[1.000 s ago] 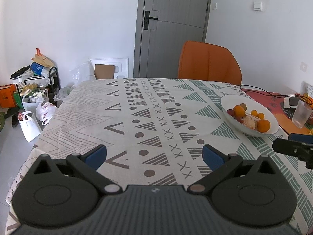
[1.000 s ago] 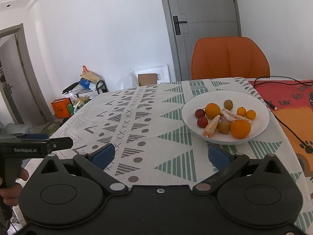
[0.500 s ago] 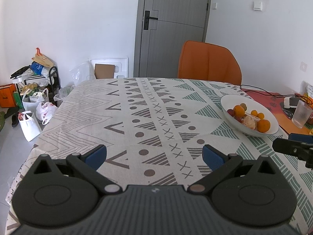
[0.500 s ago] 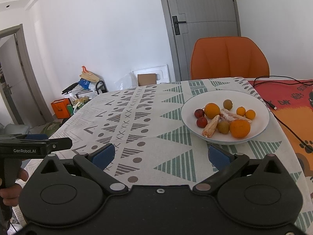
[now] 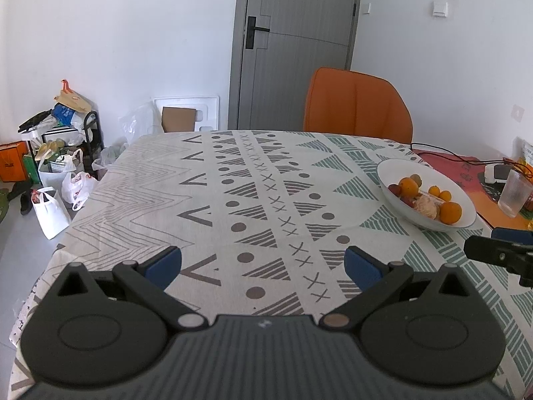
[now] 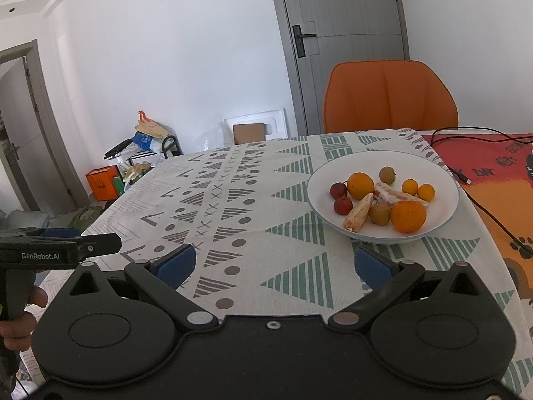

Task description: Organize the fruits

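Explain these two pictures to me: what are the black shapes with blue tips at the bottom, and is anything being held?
No robot here: a person holds a pair of hand-held tongs in each hand, each with a camera looking forward along its fingers. One picture comes from the left tongs, the other from the right tongs. The blue tips are the finger pads. Both pairs are spread wide with nothing between them. They hover over a table with a patterned grey and green tablecloth. On it sits a shallow white bowl holding oranges, small red fruits, brownish-green fruits and peeled citrus pieces. The left tongs also appear at the left edge of the right-hand picture, gripped by a hand.
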Demonstrator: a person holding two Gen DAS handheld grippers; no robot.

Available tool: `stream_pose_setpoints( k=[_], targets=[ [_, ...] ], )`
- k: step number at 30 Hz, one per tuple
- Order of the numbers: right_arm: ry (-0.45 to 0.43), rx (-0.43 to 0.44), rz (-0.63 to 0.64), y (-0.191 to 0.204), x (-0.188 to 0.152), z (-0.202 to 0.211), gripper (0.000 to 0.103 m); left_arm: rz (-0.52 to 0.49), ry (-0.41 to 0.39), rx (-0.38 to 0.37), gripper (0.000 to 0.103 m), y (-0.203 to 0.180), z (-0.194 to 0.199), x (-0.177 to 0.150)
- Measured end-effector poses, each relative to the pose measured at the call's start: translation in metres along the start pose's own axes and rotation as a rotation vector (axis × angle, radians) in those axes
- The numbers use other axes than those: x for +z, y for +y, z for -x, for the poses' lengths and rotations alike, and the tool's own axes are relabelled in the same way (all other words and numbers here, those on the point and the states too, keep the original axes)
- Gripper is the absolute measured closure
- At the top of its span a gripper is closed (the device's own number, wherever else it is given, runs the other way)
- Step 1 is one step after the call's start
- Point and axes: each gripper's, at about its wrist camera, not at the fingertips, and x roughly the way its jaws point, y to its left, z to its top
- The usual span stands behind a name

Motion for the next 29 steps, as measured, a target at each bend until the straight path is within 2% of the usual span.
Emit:
stream_pose_setpoints(
  k=[29],
  targets=[
    [-0.005, -0.027, -0.007, -0.0039, -0.0007, -0.0019, 0.0, 0.0, 0.005, -0.023, 0.0, -0.0023, -0.0001, -0.0006]
  ],
)
